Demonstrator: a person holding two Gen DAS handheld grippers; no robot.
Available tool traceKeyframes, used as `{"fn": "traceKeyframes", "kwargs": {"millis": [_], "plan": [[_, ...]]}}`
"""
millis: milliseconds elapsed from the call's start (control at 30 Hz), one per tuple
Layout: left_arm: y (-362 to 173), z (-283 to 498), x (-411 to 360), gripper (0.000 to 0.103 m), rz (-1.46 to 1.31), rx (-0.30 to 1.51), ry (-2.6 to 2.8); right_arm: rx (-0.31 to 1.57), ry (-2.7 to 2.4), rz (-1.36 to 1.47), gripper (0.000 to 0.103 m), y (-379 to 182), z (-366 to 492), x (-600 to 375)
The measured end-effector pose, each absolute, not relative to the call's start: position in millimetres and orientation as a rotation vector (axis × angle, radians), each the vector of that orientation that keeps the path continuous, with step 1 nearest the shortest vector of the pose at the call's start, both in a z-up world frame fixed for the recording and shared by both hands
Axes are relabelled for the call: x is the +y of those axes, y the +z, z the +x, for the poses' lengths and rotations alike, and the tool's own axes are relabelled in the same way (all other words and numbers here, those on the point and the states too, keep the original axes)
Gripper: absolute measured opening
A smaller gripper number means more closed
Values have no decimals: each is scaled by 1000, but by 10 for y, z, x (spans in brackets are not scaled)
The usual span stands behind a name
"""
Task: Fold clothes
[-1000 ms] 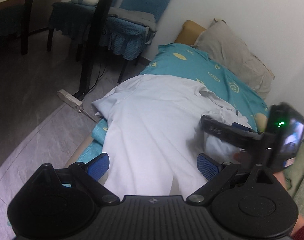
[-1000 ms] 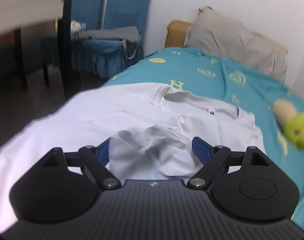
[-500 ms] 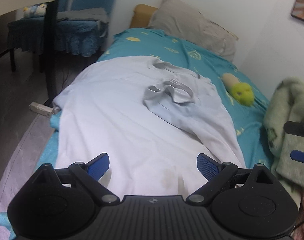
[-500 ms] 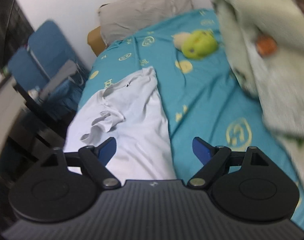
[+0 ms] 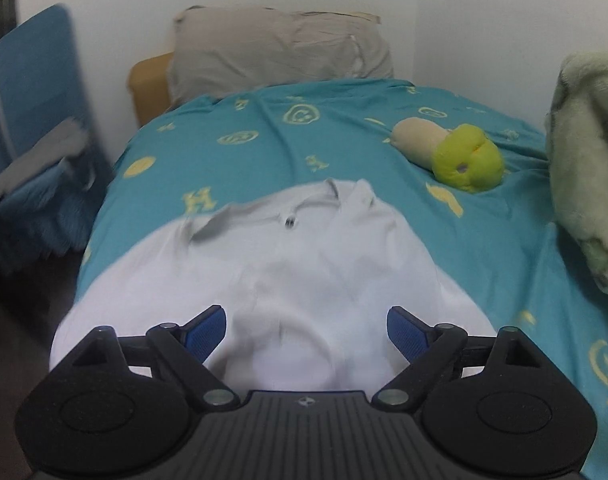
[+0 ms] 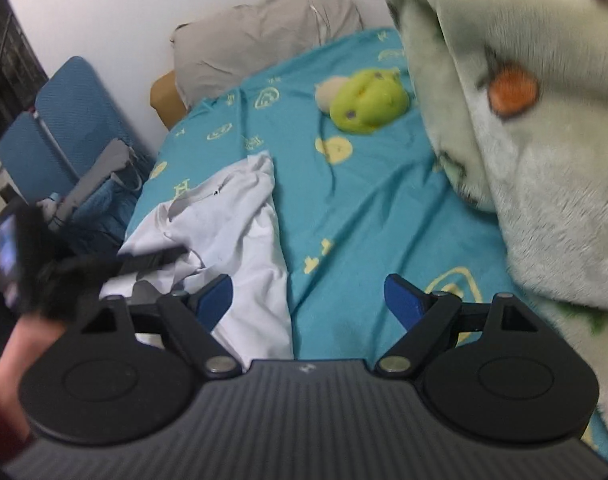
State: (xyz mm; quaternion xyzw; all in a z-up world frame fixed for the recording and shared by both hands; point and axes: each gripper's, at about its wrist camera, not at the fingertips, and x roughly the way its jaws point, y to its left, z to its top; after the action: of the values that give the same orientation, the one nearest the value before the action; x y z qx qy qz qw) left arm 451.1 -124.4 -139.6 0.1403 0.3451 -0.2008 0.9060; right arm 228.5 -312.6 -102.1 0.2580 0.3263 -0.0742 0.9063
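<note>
Covering most of both views is the bed [image 5: 344, 152], made up in a teal sheet with yellow motifs, a grey pillow [image 5: 280, 52] at its head against the white wall. A fluffy pale-green blanket [image 6: 524, 128] is heaped along the bed's right side, and blue chairs [image 6: 60, 120] stand off the left edge.

On the left half of the bed lies the garment to be folded, a white polo shirt [image 5: 304, 264], collar towards the pillow and body running down towards the foot. Its right side looks doubled inward: in the right wrist view a straight edge runs down the middle of the mattress and a sleeve lies crumpled over the chest. The left side spreads to the bed's edge. I judge the lengthwise folds to be the step in hand, one side in and the other still wide, though blur hides how neat the fold is.

A green-and-beige plush toy [image 5: 460, 156] sits apart from the shirt, near the blanket.

Both tools hold nothing. The left gripper [image 5: 306, 330] hovers over the lower body of the shirt with fingers spread wide; the right gripper [image 6: 308, 298] hangs above the shirt's right edge and bare sheet, equally wide. The next move probably calls for flattening the bunched sleeve and pinching the left edge at shoulder and hem, thin cloth only.
</note>
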Motion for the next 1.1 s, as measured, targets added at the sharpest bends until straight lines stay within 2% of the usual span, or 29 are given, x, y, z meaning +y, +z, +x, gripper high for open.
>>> {"fn": "traceKeyframes", "kwargs": {"millis": [33,100,200,233,267,300,533,700,800,833,867,967,1100], "plan": [[-1453,4679,-1315,89,316,727,-425,680,-149,549,84,-1059,2315,-3172],[-1580,5005,-1443,76,369,764,-447,693,-157,559,84,-1138,2376,-3246],[-1782,5309,-1544,48,416,899,-501,730,-167,580,84,-1252,2470,-3322],[-1803,5345,-1558,29,414,916,-531,740,-164,603,84,-1281,2488,-3345],[-1785,5347,-1569,6,412,907,-551,745,-161,627,84,-1300,2494,-3365],[-1721,5361,-1585,5,400,879,-545,747,-160,642,84,-1310,2492,-3375],[-1287,5561,-1821,4,344,682,-345,735,-182,662,84,-1298,2414,-3328],[-1648,5740,-2041,6,375,774,-229,758,-174,598,84,-1330,2489,-3247],[-1712,5647,-2009,24,355,804,-232,770,-167,571,84,-1363,2529,-3235],[-1676,5568,-1971,42,343,801,-236,774,-159,571,84,-1369,2537,-3236],[-1623,5475,-1923,54,329,795,-241,777,-147,572,84,-1369,2542,-3240],[-1367,4989,-1666,67,277,770,-260,775,-119,560,84,-1353,2554,-3229],[-1053,4048,-1314,75,208,755,-311,755,-108,540,84,-1258,2503,-3221]]}}
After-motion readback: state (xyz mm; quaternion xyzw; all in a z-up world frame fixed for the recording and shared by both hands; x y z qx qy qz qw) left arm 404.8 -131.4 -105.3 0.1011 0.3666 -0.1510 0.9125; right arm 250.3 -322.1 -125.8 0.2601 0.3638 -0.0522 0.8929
